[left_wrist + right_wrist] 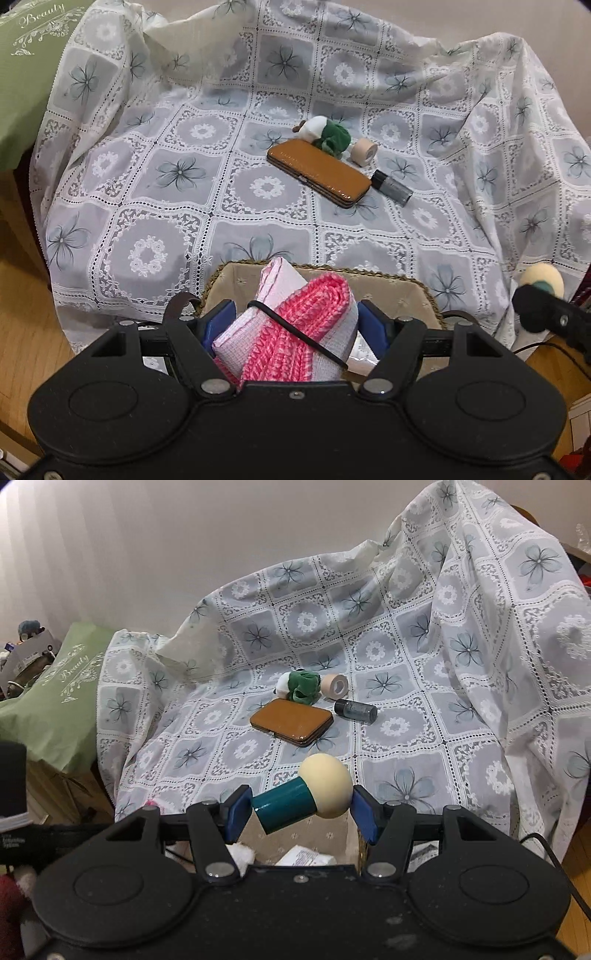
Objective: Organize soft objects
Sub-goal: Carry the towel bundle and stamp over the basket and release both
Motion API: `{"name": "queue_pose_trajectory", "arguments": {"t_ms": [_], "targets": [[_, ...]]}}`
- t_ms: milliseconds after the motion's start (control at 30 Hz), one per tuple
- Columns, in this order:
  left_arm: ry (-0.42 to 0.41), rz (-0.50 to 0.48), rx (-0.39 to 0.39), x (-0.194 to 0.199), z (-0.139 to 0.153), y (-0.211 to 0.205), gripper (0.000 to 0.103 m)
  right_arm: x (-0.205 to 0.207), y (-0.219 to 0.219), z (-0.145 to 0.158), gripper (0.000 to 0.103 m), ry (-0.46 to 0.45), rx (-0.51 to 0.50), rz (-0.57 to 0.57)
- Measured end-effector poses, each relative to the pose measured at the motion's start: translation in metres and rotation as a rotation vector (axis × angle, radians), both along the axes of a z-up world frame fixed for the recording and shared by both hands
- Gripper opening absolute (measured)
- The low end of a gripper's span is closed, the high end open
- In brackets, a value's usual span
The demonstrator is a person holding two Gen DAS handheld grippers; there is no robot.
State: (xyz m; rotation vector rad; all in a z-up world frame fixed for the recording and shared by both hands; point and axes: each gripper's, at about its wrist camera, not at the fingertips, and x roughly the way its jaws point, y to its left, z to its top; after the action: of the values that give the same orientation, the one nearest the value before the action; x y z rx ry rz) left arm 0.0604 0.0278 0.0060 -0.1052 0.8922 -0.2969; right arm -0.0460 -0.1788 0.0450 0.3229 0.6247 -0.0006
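My left gripper (295, 325) is shut on a folded pink and white cloth (295, 332) with a thin black cord across it, held just above a woven basket (391, 291) with a beige lining. My right gripper (301, 812) is shut on a sponge applicator (303, 797) with a cream foam head and a teal handle, clamped end to end above the basket's lining (306, 836). The same applicator (543, 282) shows at the right edge of the left wrist view. A green and white plush toy (325, 134) (299, 688) lies farther back on the lace cloth (184, 184).
On the lace-covered seat lie a brown case (319, 173) (291, 722), a beige tape roll (364, 150) (335, 685) and a small dark glitter bottle (393, 187) (356, 709). A green pillow (55, 701) lies at the left. Wooden floor (26, 314) shows below.
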Motion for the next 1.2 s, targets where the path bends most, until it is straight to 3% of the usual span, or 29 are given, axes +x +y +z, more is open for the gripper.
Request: {"name": "queue_pose_trajectory", "arguments": {"t_ms": [267,400,900,1200], "targets": [[0.025,0.013,0.001,-0.004,-0.007,-0.001,0.069,-0.008,0.002,-0.005,0.058,0.029,0.012,0.004],[0.005,0.032,0.014,-0.01,-0.007,0.001,0.081,-0.006,0.005,-0.009,0.058,0.057,0.014,0.014],[-0.022,0.135,0.068,-0.03,-0.008,0.011,0.082,-0.004,0.016,-0.013,0.059,0.098,-0.01,0.071],[-0.015,0.144,0.077,-0.031,-0.011,0.012,0.082,-0.004,0.015,-0.01,0.065,0.092,-0.013,0.072]]}}
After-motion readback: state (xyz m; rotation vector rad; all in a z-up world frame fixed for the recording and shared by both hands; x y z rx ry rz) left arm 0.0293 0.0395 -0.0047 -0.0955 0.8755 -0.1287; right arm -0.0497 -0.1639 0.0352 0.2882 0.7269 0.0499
